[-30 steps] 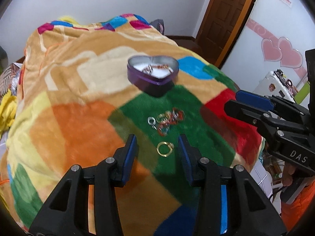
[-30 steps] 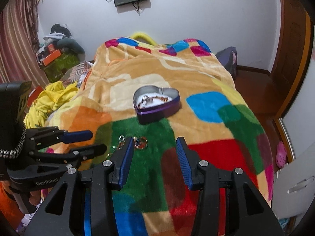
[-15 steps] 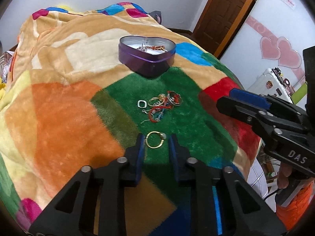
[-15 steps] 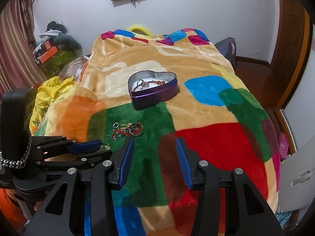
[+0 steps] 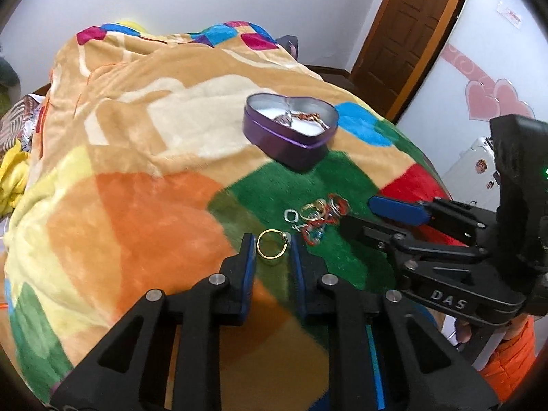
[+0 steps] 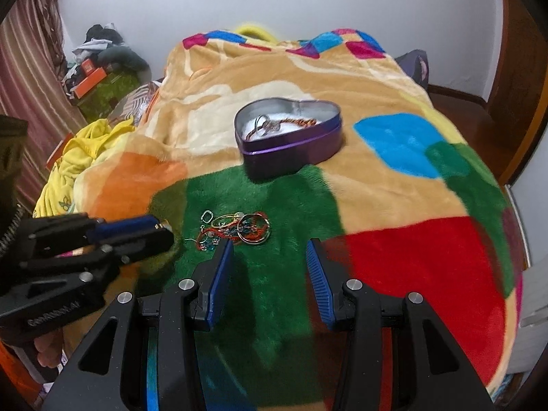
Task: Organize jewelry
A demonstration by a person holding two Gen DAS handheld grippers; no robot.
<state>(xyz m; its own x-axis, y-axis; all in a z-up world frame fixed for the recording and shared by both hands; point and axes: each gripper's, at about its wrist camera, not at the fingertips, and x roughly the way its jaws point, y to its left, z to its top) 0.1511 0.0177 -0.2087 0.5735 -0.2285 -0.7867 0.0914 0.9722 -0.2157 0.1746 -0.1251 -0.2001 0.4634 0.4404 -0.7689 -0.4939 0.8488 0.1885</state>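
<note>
- A bed is covered by a plush blanket (image 5: 144, 157) (image 6: 394, 185) patterned in orange, green, red, blue and beige blocks; all the jewelry is laid on it.
- A brown wooden door (image 5: 407, 30) is seen behind the bed in the left wrist view, and a yellow cloth (image 6: 78, 150) is heaped beside the bed in the right wrist view.
- A purple heart-shaped tin (image 5: 289, 130) (image 6: 289, 137) is set open on the beige part of the blanket, at the far edge of the green patch; a thin bracelet with a silver piece (image 6: 274, 125) is held inside it on a white lining.
- The left gripper (image 5: 272, 250) (image 6: 167, 231) is lowered to the blanket at the near edge of the green patch, its blue-padded jaws narrowed around a gold ring; whether the pads are actually touching the ring cannot be told.
- The right gripper (image 6: 270, 251) (image 5: 356, 214) is held over the green patch with its jaws spread wide and nothing between them.
- A small heap of jewelry (image 5: 316, 215) (image 6: 236, 227), with hoops, red and blue beaded pieces and a small silver ring, is gathered on the green patch between the tin and the two grippers.
- The gold ring (image 5: 271, 244) is framed between the left jaws, just short of the heap and apart from it.
</note>
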